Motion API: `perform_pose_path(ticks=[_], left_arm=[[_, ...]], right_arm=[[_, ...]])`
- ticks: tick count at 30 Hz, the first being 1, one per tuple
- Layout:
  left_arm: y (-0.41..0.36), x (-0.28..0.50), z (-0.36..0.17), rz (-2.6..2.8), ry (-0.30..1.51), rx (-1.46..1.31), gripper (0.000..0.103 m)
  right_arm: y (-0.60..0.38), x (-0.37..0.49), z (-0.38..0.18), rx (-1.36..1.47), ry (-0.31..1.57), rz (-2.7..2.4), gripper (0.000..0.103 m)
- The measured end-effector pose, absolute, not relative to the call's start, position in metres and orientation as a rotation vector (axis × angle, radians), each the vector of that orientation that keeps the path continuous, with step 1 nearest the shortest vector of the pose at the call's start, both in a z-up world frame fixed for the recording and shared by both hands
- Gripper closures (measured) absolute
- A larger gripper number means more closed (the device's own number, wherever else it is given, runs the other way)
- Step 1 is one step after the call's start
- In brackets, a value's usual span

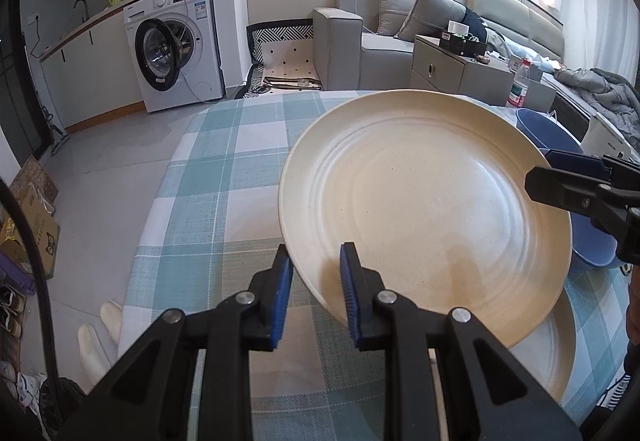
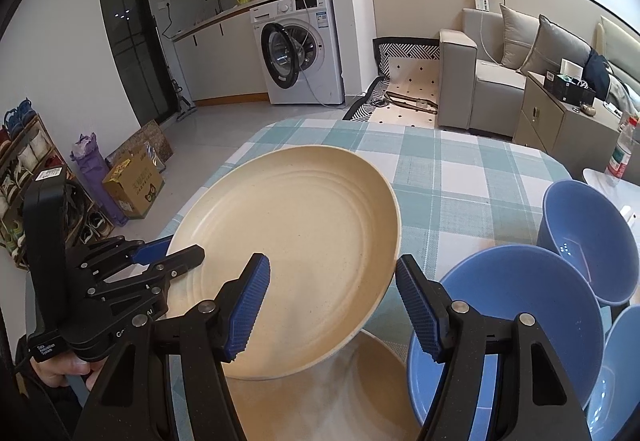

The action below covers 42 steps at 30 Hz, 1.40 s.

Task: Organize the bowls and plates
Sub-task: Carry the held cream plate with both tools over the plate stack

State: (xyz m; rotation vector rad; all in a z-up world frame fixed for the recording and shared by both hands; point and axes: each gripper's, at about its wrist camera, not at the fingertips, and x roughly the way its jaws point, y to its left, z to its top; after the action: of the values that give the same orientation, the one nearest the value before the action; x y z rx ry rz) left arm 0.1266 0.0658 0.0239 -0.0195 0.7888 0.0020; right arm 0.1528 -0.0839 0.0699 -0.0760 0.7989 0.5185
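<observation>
A cream plate (image 1: pixel 412 201) (image 2: pixel 296 261) hangs tilted above the checked table. My left gripper (image 1: pixel 316 289) (image 2: pixel 172 253) is shut on its near rim. My right gripper (image 2: pixel 332 305) (image 1: pixel 560 177) stands open astride the plate's opposite rim, one finger over the plate and one outside it, and the pads do not press. Under the lifted plate a second cream plate (image 1: pixel 560 353) (image 2: pixel 320 401) lies on the cloth. Three blue bowls (image 2: pixel 520 301) (image 2: pixel 588 237) (image 2: pixel 620 381) stand to the right of my right gripper.
The table (image 1: pixel 224 177) (image 2: pixel 460 169) wears a teal checked cloth. At its far right edge stand a water bottle (image 1: pixel 520 81) (image 2: pixel 622 153) and a white box (image 1: pixel 608 137). A person's hand (image 2: pixel 60 365) holds the left gripper. Sofa, cabinet and washing machine stand beyond.
</observation>
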Motion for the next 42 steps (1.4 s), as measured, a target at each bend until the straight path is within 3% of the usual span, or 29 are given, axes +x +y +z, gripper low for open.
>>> perform_pose_path(ticks=[42], left_arm=[[0.026, 0.083, 0.035, -0.032, 0.751, 0.059, 0.080]], right_arm=[[-0.132, 0.087, 0.073, -0.016, 0.750, 0.499, 0.035]])
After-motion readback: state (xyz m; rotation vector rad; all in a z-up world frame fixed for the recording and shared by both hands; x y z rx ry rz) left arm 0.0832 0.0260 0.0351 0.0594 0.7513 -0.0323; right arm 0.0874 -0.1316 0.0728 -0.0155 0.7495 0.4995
